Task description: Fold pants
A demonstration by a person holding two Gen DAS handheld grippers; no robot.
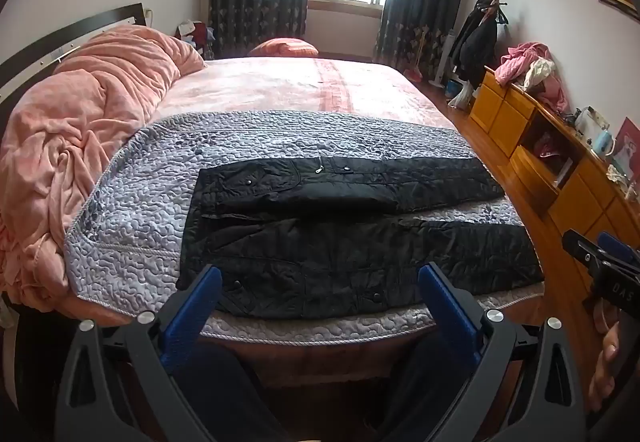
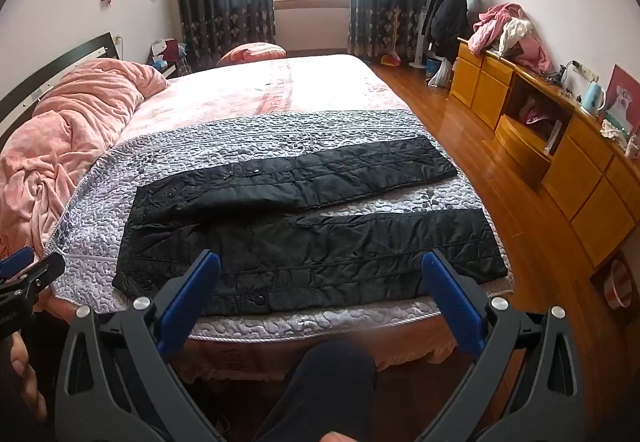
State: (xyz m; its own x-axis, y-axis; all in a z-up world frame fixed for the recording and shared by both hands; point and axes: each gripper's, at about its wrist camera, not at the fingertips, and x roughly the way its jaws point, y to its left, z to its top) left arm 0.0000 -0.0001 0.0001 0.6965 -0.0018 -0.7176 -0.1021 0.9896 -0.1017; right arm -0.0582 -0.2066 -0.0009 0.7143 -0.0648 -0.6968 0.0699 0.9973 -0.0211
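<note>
Black quilted pants [image 1: 352, 234] lie flat on a grey quilted blanket [image 1: 132, 202] at the near end of the bed, waist to the left, both legs spread apart and running right. They also show in the right wrist view [image 2: 304, 238]. My left gripper [image 1: 320, 278] is open and empty, held just short of the bed's near edge, in front of the near leg. My right gripper [image 2: 320, 262] is open and empty, also in front of the near leg. The right gripper shows at the right edge of the left wrist view [image 1: 600, 258].
A crumpled pink duvet [image 1: 80, 130] fills the left side of the bed. A yellow wooden dresser [image 2: 560, 146] with clothes and a kettle on it runs along the right wall across a wooden floor [image 2: 472, 146]. My knee [image 2: 336, 370] is below the bed edge.
</note>
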